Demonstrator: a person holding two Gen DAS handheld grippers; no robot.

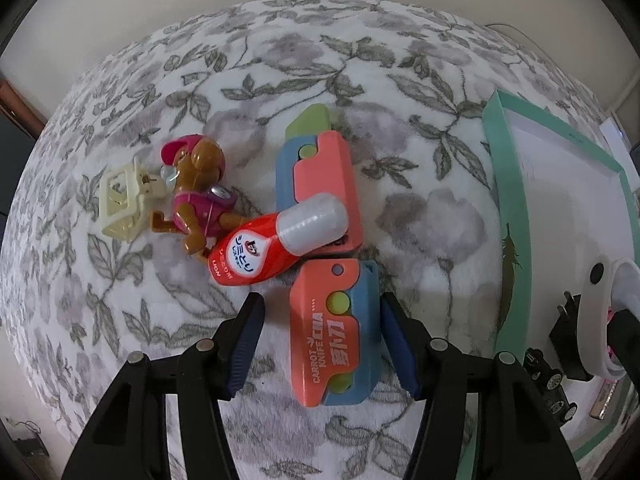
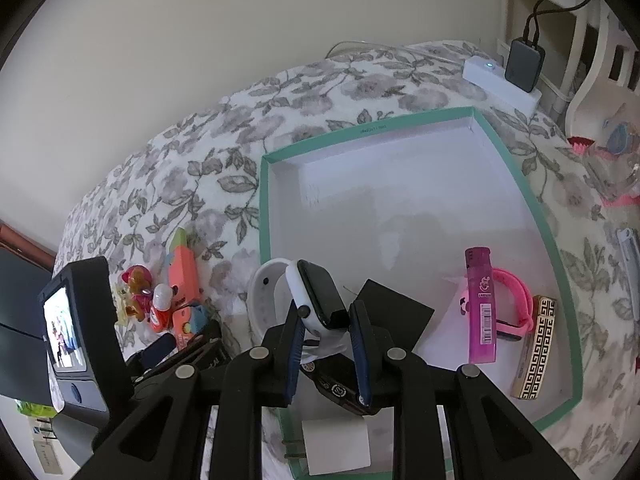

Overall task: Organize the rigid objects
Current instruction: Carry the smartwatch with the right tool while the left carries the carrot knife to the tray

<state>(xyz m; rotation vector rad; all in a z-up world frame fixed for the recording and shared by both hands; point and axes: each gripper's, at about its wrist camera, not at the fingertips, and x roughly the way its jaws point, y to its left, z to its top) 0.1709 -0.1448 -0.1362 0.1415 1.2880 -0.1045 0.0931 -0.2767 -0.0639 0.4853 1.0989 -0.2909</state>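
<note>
Left tool (image 1: 322, 344): jaws spread wide, blue-padded fingers (image 1: 246, 344) apart, right pad touching what sits between them, left pad clear of it. Right tool (image 2: 326, 350): jaws drawn close, clamped, both pads pressed against a held item, lifted.

place: home, likely bedroom | signs: floral blanket (image 1: 360, 60) as work surface; toys (image 1: 196, 192); charger (image 2: 524, 64) plugged in by white furniture (image 2: 592, 60); plain wall (image 2: 200, 40)

Glossy plastic carrot knife (image 1: 336, 332) on fuzzy cloth blanket (image 1: 132, 264).
</note>
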